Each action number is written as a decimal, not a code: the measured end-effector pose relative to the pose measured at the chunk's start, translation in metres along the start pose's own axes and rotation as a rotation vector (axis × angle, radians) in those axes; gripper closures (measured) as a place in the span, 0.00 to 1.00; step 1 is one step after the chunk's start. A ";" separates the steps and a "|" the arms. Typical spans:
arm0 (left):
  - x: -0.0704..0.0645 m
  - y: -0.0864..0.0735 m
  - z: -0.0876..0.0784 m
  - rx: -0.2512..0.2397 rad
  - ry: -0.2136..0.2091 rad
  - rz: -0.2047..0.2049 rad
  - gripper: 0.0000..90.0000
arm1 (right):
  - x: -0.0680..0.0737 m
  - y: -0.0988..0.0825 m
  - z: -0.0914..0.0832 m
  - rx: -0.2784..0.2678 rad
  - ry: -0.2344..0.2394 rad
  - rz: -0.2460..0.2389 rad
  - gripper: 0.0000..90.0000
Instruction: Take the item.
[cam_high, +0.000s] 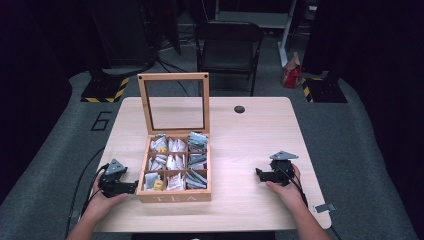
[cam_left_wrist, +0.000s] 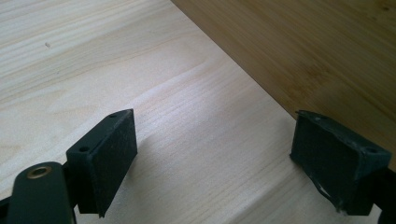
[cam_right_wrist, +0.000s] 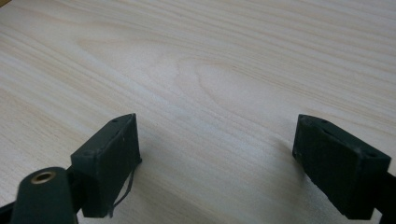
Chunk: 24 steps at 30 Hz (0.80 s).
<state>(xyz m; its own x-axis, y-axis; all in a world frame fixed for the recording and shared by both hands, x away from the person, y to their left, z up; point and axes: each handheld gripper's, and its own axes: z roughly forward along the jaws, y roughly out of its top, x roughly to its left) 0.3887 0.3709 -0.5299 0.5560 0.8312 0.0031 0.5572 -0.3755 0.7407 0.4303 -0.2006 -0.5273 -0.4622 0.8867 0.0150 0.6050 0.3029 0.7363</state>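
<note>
A wooden tea box (cam_high: 174, 196), lid upright and nine compartments packed with light, crushable sachets, sits left of centre on the tabletop (cam_high: 250, 145), best gripped by its rigid walls, as the left claw (cam_high: 131, 186) and right claw (cam_high: 260, 173) rest gaping, empty.

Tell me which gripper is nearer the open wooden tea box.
Left. The left gripper sits just beside the open wooden tea box; the right gripper rests well off to its right.

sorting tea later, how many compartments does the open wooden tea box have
9 in the light wooden tea box with its glass-paned lid up: three rows of three, back, middle, front. All hold paper tea packets.
</note>
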 end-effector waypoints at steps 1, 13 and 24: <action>0.000 0.000 0.000 -0.003 -0.001 -0.002 0.15 | 0.000 0.000 0.000 0.000 0.000 0.000 0.16; 0.000 0.000 0.000 -0.002 -0.001 0.000 0.15 | 0.000 0.000 0.000 -0.001 0.000 -0.001 0.16; 0.000 0.000 0.000 0.001 0.000 0.000 0.15 | -0.002 -0.001 -0.001 -0.016 -0.009 0.010 0.21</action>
<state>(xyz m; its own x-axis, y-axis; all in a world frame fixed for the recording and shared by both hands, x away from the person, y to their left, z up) 0.3887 0.3709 -0.5298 0.5565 0.8309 0.0029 0.5574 -0.3759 0.7403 0.4297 -0.2027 -0.5271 -0.4502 0.8928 0.0163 0.5994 0.2886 0.7466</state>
